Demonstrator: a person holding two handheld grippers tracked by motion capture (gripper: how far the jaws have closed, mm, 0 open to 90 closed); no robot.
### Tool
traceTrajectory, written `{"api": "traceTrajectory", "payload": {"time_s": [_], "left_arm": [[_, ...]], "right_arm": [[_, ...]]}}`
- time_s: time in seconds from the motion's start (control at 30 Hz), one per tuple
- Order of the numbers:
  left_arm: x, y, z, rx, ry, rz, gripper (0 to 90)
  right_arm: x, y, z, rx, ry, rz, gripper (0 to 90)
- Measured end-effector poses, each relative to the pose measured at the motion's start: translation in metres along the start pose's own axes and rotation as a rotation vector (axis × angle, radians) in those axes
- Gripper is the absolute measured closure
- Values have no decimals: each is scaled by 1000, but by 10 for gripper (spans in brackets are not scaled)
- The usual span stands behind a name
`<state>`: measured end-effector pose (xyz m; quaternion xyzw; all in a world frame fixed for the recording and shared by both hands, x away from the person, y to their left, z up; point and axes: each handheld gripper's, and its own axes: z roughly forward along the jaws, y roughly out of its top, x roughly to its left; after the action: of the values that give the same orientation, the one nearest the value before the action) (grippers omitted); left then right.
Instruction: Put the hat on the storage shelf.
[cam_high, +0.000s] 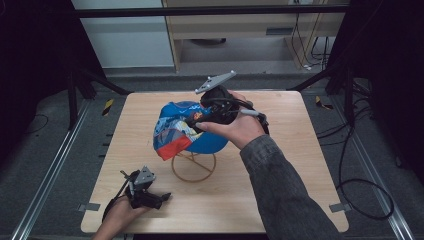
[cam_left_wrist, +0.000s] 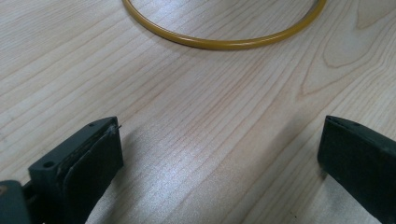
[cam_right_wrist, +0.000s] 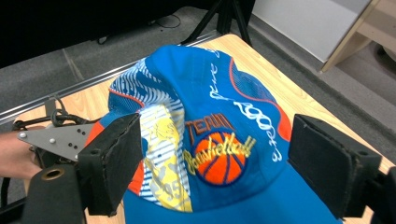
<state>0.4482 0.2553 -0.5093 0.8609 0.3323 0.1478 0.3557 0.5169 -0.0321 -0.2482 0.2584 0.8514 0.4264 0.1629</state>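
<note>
A blue cap with orange trim and a basketball patch sits on top of a yellow wire stand in the middle of the wooden table. My right gripper hovers over the cap's top, open, its two pads spread on either side of the patch without closing on the fabric. My left gripper rests low on the table near the front left edge, open, its jaws wide apart above bare wood. The stand's yellow base ring lies just ahead of it.
The table stands inside a dark frame with metal rails on the floor at each side. Cables trail on the floor at the right. A pale cabinet stands beyond the far edge.
</note>
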Motion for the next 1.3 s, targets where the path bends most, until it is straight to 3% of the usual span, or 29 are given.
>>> {"api": "traceTrajectory", "payload": {"time_s": [0.93, 1.3], "left_arm": [[0, 0, 0, -2, 1, 1, 0], [0, 0, 0, -1, 0, 2, 0]], "right_arm": [[-19, -43, -34, -51, -67, 77, 121], [-29, -66, -50, -39, -108, 84, 84]]}}
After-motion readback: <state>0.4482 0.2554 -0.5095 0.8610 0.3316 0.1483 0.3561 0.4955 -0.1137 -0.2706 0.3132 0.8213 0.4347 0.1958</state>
